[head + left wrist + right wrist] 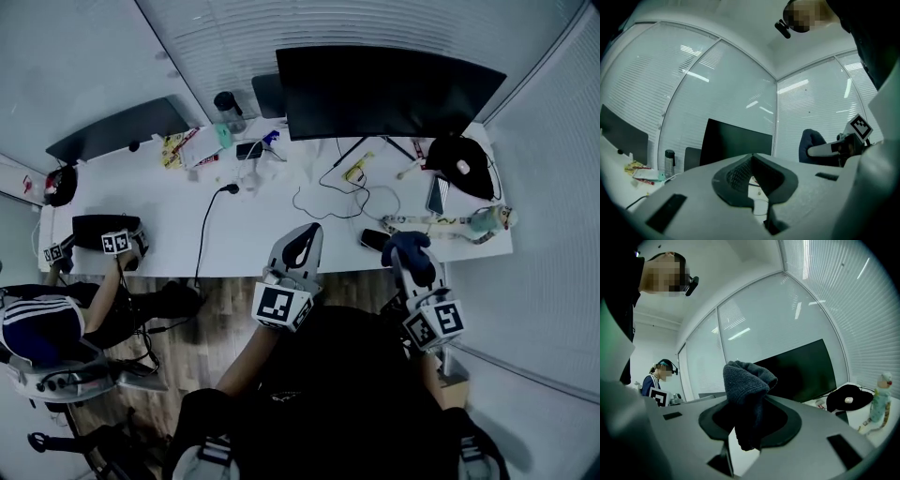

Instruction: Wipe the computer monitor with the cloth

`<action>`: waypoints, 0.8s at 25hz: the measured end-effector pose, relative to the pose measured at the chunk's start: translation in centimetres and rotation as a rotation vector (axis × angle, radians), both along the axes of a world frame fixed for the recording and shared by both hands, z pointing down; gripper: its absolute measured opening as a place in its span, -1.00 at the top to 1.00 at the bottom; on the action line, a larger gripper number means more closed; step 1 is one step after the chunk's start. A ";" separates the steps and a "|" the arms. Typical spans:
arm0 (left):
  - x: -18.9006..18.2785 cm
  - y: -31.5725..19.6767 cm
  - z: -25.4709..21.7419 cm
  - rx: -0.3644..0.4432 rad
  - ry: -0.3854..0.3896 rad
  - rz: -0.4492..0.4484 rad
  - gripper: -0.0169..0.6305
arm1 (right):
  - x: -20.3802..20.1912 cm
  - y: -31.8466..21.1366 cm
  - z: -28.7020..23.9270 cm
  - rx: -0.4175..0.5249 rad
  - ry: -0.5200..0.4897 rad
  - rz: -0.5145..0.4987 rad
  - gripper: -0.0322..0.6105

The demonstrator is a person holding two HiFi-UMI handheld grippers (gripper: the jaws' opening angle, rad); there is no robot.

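The dark computer monitor (384, 94) stands at the back of the white desk (253, 234); it also shows as the monitor (736, 145) in the left gripper view and the monitor (801, 373) in the right gripper view. My right gripper (410, 258) is held near the desk's front edge, shut on a dark blue cloth (412, 251). That cloth (747, 394) bunches up out of the right gripper (750, 401) and hangs between its jaws. My left gripper (300, 248) hovers at the front edge, left of the right one, shut with nothing in it. The left gripper (752, 157) faces the monitor.
Cables (347, 197), a phone (375, 239), a black bag (461, 164), a toy figure (469, 223) and a bottle (228, 111) lie on the desk. A second monitor (117, 131) stands at the left. Another person (37, 323) sits at the left with grippers (117, 242).
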State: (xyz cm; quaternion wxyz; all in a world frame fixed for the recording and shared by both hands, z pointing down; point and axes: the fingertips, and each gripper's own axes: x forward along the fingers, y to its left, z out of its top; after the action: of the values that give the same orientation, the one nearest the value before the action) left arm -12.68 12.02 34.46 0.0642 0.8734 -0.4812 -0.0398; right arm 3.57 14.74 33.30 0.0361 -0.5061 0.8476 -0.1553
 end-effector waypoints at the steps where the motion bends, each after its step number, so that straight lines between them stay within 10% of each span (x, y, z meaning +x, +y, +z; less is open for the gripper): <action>1: -0.7 -0.6 0.0 0.002 -0.001 -0.002 0.93 | -0.7 -0.6 0.1 -0.001 -0.003 0.002 0.52; 20: -11.1 -7.6 -1.3 0.038 0.019 -0.083 0.93 | -11.0 -10.5 -2.2 0.060 0.092 -0.089 0.52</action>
State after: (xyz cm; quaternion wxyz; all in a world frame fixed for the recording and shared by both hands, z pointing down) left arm -23.76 4.37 33.15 0.0505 0.8533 -0.5156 -0.0597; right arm -7.40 4.24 31.07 0.0052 -0.4731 0.8743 -0.1080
